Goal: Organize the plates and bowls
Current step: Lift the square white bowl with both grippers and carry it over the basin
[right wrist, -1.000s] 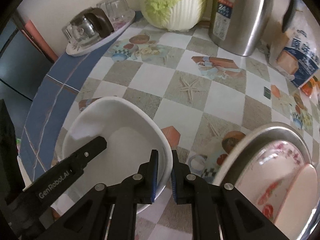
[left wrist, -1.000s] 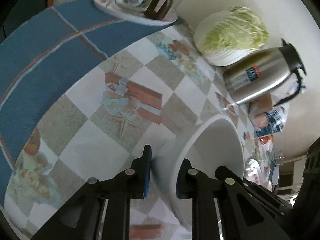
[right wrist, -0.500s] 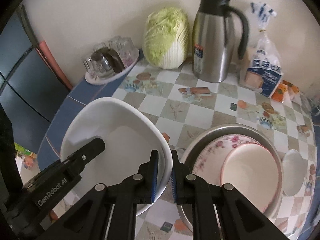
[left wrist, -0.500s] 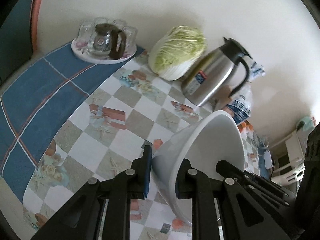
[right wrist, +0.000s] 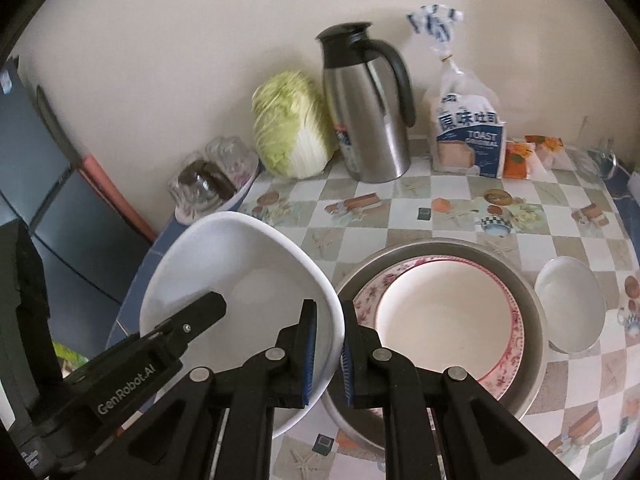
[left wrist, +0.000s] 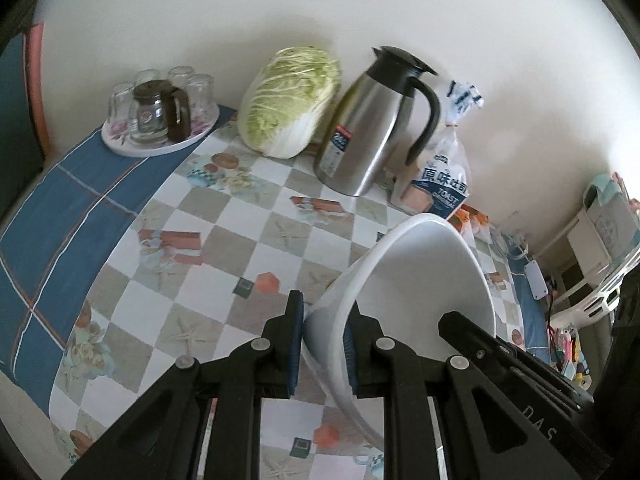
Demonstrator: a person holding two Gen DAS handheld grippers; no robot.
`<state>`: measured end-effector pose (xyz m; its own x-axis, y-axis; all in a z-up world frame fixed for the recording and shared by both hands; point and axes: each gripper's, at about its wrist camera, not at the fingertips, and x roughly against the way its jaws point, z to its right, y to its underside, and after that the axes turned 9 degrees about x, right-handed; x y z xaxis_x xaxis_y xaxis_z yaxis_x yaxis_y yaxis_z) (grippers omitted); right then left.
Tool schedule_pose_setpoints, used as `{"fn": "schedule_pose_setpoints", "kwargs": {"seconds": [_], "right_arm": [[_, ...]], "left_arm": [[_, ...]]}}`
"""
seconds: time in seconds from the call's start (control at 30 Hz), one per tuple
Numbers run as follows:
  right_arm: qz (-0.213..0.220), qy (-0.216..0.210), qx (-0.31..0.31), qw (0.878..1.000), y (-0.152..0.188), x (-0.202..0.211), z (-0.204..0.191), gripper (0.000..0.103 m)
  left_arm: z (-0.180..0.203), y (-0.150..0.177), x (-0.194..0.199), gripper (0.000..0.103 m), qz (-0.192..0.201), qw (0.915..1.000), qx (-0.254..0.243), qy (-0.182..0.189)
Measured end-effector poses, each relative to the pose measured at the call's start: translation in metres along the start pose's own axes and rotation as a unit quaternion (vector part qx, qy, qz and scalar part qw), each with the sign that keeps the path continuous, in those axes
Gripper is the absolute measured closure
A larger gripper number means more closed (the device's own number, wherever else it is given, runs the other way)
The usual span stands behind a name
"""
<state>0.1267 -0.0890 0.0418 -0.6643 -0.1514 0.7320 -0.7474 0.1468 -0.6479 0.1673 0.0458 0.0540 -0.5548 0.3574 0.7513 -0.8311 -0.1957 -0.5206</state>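
Tongs — my left (left wrist: 323, 340) and right (right wrist: 327, 350) — both clamp the smooth round white bowl's (right wrist: 248, 276) rim, above the checkered tablecloth (left wrist: 224, 248).

White bowl (right wrist: 240, 280), pink-floral plate (right wrist: 508, 320), checkered tablecloth (left wrist: 240, 248), pale-green cabbage (left wrist: 288, 104)

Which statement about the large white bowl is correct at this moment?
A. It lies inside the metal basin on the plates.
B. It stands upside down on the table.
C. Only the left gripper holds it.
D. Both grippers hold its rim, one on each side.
D: the left gripper and the right gripper each clamp the rim of the large white bowl, which hangs left of the metal basin.
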Motion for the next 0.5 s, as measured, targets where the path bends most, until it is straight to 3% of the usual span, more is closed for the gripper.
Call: {"fn": "schedule_pose_setpoints", "kwargs": {"seconds": [0.5], "right_arm": [[0.030,0.003,-0.052,0.998,0.000,0.028,0.061,0.090]], "left_arm": [[0.064,0.006,-0.011,0.084,0.005,0.9990,-0.043,0.014]]}}
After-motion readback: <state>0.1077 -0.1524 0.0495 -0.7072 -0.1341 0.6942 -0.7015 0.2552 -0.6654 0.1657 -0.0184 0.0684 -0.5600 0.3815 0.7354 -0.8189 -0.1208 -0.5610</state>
